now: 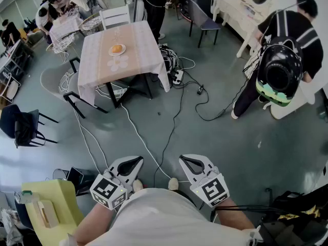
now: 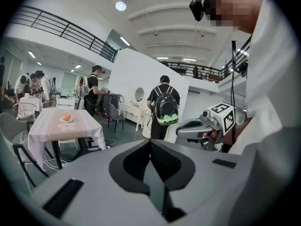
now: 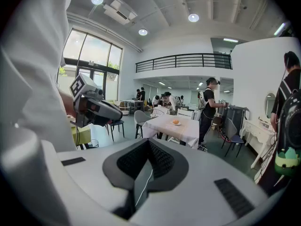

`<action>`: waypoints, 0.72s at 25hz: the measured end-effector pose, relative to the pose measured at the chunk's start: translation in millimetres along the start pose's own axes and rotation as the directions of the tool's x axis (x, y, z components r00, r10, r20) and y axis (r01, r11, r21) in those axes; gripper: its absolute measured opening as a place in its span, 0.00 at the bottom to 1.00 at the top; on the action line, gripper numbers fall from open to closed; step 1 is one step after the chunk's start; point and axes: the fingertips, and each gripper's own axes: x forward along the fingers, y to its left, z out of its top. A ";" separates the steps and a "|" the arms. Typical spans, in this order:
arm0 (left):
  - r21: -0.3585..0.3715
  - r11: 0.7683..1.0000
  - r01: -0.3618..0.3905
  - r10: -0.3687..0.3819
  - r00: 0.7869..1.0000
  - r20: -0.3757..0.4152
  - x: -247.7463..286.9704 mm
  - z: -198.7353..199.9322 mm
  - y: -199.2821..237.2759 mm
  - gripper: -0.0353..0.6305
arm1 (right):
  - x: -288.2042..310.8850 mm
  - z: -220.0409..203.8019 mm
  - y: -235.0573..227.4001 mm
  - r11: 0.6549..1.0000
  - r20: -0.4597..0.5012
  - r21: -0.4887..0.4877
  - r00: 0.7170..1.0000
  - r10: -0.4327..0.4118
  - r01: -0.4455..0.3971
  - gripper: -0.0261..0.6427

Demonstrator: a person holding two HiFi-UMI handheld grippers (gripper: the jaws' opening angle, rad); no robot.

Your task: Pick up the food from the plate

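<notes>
An orange round piece of food lies on a white plate on a small table with a pale pink cloth, far ahead across the floor. The food shows small in the left gripper view, and the same food shows small in the right gripper view. My left gripper and right gripper are held close to my body, both shut and empty, jaws pointing toward the table. The pads of each gripper meet with nothing between them.
Black and white cables and a power strip trail over the grey floor between me and the table. A person with a black and green backpack stands at right. Dark chairs sit left, a yellow stool near my left side.
</notes>
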 end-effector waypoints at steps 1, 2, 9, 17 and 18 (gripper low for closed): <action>0.003 1.000 -0.003 0.003 1.000 0.003 1.0 0.9 -2.1 0.06 | -1.5 -0.1 -1.3 1.000 0.003 0.000 1.000 0.003 -0.003 0.06; 0.007 1.000 -0.006 0.006 1.000 0.005 2.0 1.9 -3.8 0.06 | -2.8 -0.2 -2.6 1.000 0.006 0.000 1.000 0.006 -0.006 0.06; 0.006 0.998 -0.062 0.062 0.998 0.015 6.6 2.3 -5.8 0.06 | -7.3 -5.9 -14.0 0.999 0.017 -0.015 0.999 0.050 -0.050 0.06; -0.044 0.987 -0.153 0.154 0.988 0.015 4.6 -2.5 18.8 0.07 | 21.5 -4.9 -28.6 0.989 0.021 -0.026 0.989 0.146 -0.145 0.06; -0.050 0.986 -0.156 0.157 0.988 0.011 5.8 -4.2 28.1 0.07 | 30.9 -4.1 -30.9 0.988 0.020 -0.019 0.988 0.153 -0.153 0.06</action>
